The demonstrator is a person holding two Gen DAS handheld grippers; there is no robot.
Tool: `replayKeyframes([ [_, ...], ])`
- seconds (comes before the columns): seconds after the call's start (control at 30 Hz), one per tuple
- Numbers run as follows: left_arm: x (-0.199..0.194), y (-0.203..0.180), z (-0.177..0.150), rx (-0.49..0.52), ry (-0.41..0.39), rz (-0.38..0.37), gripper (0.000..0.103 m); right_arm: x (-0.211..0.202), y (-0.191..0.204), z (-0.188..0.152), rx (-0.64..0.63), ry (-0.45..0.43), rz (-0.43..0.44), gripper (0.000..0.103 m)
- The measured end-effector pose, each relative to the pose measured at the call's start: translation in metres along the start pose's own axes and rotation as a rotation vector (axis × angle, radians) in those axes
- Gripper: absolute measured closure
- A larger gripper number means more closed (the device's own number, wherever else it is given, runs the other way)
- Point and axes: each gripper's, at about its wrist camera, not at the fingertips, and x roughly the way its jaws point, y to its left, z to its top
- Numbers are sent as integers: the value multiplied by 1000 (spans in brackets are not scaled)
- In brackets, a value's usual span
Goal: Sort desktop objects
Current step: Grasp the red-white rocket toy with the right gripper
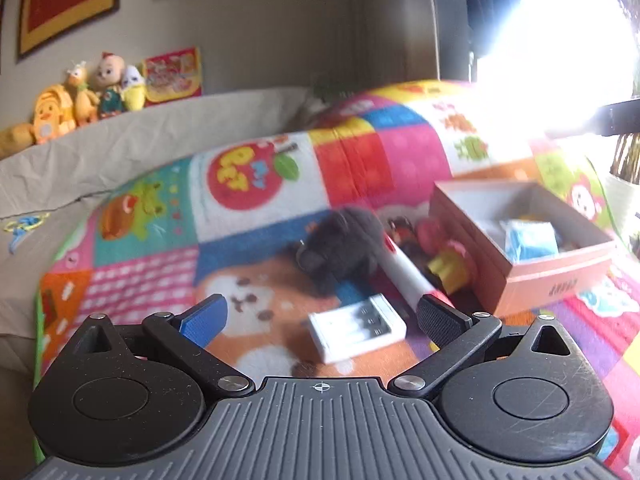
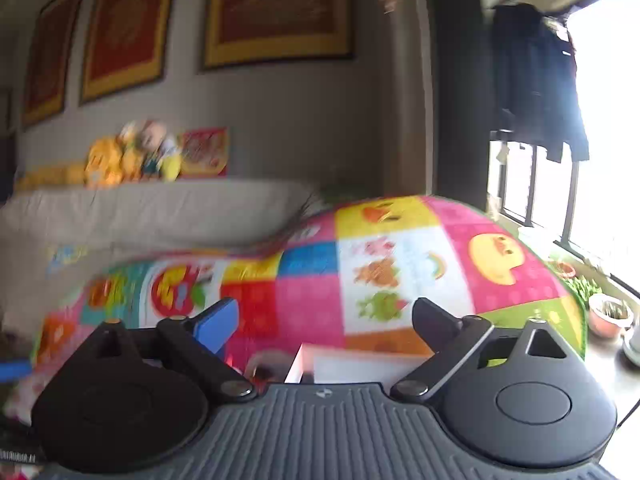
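We are looking at the white battery charger lying flat on the patchwork play mat, just ahead of the left gripper, whose jaws are standing wide apart with nothing between them. Behind it a white marker with red ends is lying slanted, touching or overlapping a dark fuzzy toy. Small red and yellow toys are crowding against the wall of the pink cardboard box, which is already holding a blue item.

The risks, as we are judging them:
- The marker's near end is sitting right by the black right-side finger; closing on the charger could be catching or rolling the marker.
- The charger is broad and smooth, so a grip off its middle could be twisting it out.
- The pile is tight; pulling one piece could be dragging the fuzzy toy along.
- Both views are blurring and window glare is washing out the box's far side, so we could be misjudging the drop.

The right gripper is hanging over the box's white rim, jaws apart and empty. It could be bumping the wall or crossing the left gripper's path.
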Motion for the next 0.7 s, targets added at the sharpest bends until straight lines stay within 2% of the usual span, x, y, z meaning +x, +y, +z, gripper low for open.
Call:
replayKeyframes([
  [0.03, 8, -5, -6, 20, 18, -2, 0, 11, 18, -18, -82, 53, 44, 57],
  [0.07, 15, -8, -11, 38, 34, 1, 0, 22, 34, -33, -132, 117, 94, 68],
  [0.13, 23, -10, -19, 57, 51, 20, 0, 40, 54, -58, -152, 226, 189, 68],
  [0.2, 27, -4, -22, 58, 68, 61, 0, 52, 75, -84, -164, 284, 228, 68],
  [0.33, 29, 20, -28, 24, 109, 138, 0, 81, 105, -108, -202, 316, 233, 68],
  [0.43, 29, 36, -29, -13, 128, 167, 0, 104, 118, -116, -245, 333, 183, 69],
  [0.57, 26, 40, -28, -43, 132, 139, 0, 104, 128, -119, -292, 334, 178, 72],
  [0.7, 23, 28, -25, -29, 125, 75, 0, 69, 119, -125, -299, 351, 262, 73],
])
